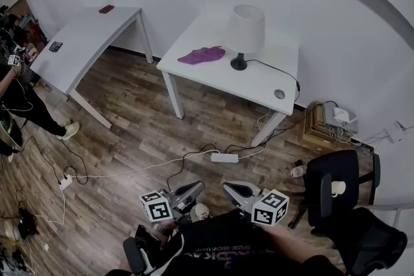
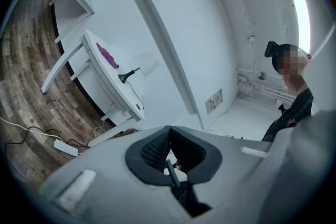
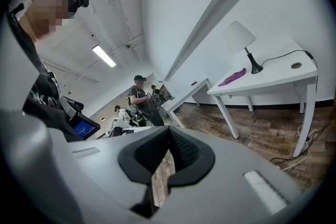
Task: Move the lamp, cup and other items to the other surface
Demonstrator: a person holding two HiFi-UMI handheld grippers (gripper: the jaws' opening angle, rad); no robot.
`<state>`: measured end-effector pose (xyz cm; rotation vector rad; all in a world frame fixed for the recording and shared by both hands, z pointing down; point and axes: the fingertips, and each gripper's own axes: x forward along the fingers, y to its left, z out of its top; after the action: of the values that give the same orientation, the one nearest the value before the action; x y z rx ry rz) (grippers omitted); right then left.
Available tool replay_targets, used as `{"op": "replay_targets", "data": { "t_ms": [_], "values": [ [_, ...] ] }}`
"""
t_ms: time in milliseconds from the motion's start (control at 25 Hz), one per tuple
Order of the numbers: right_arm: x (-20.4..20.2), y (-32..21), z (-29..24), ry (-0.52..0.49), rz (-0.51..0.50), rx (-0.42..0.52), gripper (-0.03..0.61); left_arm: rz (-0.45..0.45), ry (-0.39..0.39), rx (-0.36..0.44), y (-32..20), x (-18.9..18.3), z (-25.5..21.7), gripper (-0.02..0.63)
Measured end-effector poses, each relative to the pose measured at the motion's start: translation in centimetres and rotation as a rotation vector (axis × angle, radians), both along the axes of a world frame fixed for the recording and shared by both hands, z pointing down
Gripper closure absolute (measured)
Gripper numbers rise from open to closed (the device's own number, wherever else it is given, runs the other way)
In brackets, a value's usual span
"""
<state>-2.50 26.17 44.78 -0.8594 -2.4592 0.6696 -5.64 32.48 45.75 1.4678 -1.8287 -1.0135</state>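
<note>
A white-shaded lamp (image 1: pixel 244 29) on a black base stands on the nearer white table (image 1: pixel 259 84), with a purple cloth (image 1: pixel 202 55) to its left. A second white table (image 1: pixel 84 42) at the left bears two small dark items. Both grippers are low in the head view, close to my body and far from either table. My left gripper (image 1: pixel 198 186) and right gripper (image 1: pixel 228 188) both have their pads together with nothing between them. The left gripper view shows its gripper (image 2: pixel 169 131), the lamp (image 2: pixel 144 65) and the cloth (image 2: pixel 107 55). The right gripper view shows its gripper (image 3: pixel 169 131), the lamp (image 3: pixel 240 36) and the cloth (image 3: pixel 232 77).
A power strip (image 1: pixel 224 157) and cables lie on the wood floor between me and the lamp table. A black office chair (image 1: pixel 336 187) with a small white cup-like thing (image 1: pixel 337 188) on its seat stands at the right. A person (image 1: pixel 16 97) stands at the far left.
</note>
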Motion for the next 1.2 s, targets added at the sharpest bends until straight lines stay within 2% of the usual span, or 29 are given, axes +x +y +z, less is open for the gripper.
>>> {"op": "replay_targets", "data": {
  "t_ms": [360,680,920,1200],
  "values": [
    [-1.3,1.5,-0.6,-0.011,-0.006,-0.001,0.574,-0.028,-0.019,0.001,2.2,-0.7,-0.1,0.614],
    [-3.2,0.0,-0.7,-0.001,0.036,-0.007,0.574,-0.048,-0.033,-0.008,2.9,-1.3,-0.3,0.614],
    [-7.2,-0.2,-1.2,-0.016,0.018,-0.007,0.574,-0.129,-0.089,-0.045,4.9,-2.9,-0.5,0.614],
    [-13.9,-1.2,-1.4,-0.036,-0.016,-0.007,0.572,-0.236,-0.091,-0.091,6.3,-6.0,-0.4,0.615]
  ]
}}
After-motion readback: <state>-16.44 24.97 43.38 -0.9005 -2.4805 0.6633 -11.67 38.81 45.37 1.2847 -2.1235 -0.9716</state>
